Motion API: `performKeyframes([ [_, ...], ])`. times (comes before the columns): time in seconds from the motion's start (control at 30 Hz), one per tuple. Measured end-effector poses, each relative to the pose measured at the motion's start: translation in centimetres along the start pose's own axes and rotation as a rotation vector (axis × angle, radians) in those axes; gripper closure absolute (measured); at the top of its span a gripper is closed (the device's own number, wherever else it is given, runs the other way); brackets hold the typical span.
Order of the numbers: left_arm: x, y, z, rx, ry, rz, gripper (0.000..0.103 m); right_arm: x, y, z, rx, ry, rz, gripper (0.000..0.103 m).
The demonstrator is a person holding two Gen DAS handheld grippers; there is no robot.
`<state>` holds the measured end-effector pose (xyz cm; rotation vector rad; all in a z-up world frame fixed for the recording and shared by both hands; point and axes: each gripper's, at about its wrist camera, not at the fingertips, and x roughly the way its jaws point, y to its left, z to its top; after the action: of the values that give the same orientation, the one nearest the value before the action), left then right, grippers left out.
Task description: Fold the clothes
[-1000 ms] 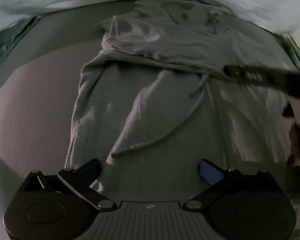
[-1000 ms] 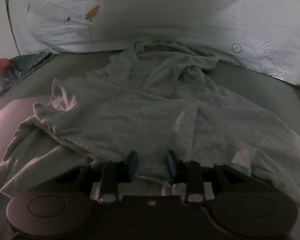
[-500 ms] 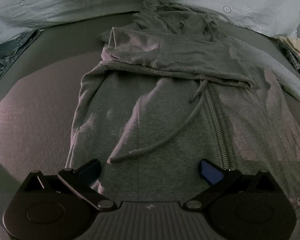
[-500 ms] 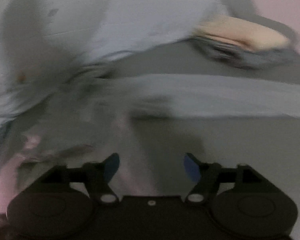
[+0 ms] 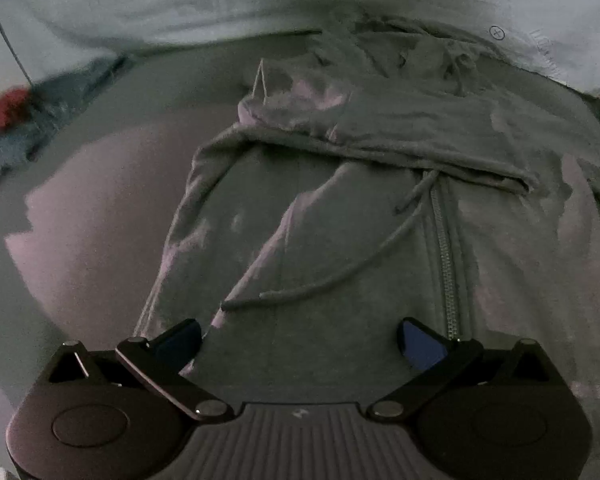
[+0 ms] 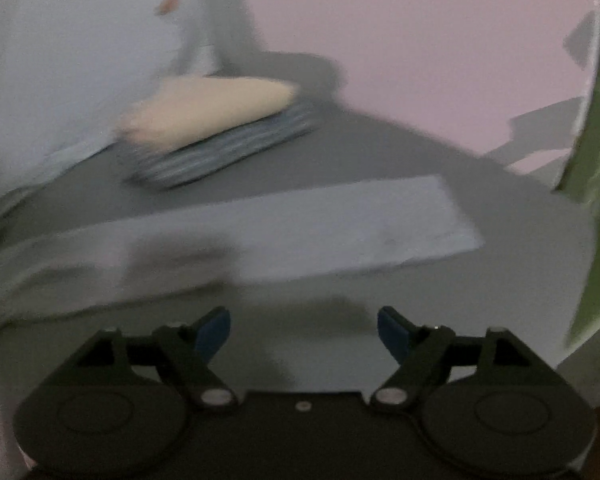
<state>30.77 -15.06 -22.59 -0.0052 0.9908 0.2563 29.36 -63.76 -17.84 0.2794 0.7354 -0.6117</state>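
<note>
Grey hoodie (image 5: pixel 340 208) lies flat on bed (image 5: pixel 100 220), one sleeve across chest, prob. mid-fold. Left claw (image 5: pixel 298 336) open, empty, over hem. Right claw (image 6: pixel 304 330) opening, nothing btwn jaws, aimed at other sleeve (image 6: pixel 300 228).

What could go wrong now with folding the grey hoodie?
The long drawstring lies loose across the hoodie front, so it may bunch inside the next fold. One sleeve lies stretched out sideways, near the folded clothes pile, and swinging it over might nudge that pile. Both grippers, left gripper and right gripper, hold nothing.
</note>
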Motion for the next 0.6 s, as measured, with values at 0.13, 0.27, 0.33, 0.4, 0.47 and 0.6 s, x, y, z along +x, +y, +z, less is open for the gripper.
performKeyframes([
  [0.13, -0.4, -1.4, 0.2, -0.002, 0.006, 0.096, 0.000, 3.8, -3.8, 2.2, -0.053, -0.047, -0.101, 0.020],
  [0.27, -0.4, -2.0, 0.8, -0.032, 0.051, 0.154, 0.000, 6.4, -6.2, 3.1, 0.000, -0.037, -0.064, 0.011],
  [0.33, -0.4, -2.3, 1.1, -0.048, 0.073, 0.178, 0.000, 6.7, -6.8, 3.3, 0.036, -0.021, -0.009, 0.013],
  [0.4, -0.5, -2.8, 1.2, -0.058, 0.082, 0.200, 0.000, 6.7, -6.3, 3.1, 0.005, -0.036, 0.009, 0.020],
  [0.47, -0.5, -2.9, 1.0, -0.069, 0.075, 0.215, 0.000, 6.5, -5.8, 3.0, -0.028, -0.060, 0.038, 0.039],
  [0.6, -0.5, -2.5, 0.5, -0.110, 0.050, 0.208, 0.000, 6.4, -4.5, 3.6, -0.073, -0.082, 0.067, 0.082],
])
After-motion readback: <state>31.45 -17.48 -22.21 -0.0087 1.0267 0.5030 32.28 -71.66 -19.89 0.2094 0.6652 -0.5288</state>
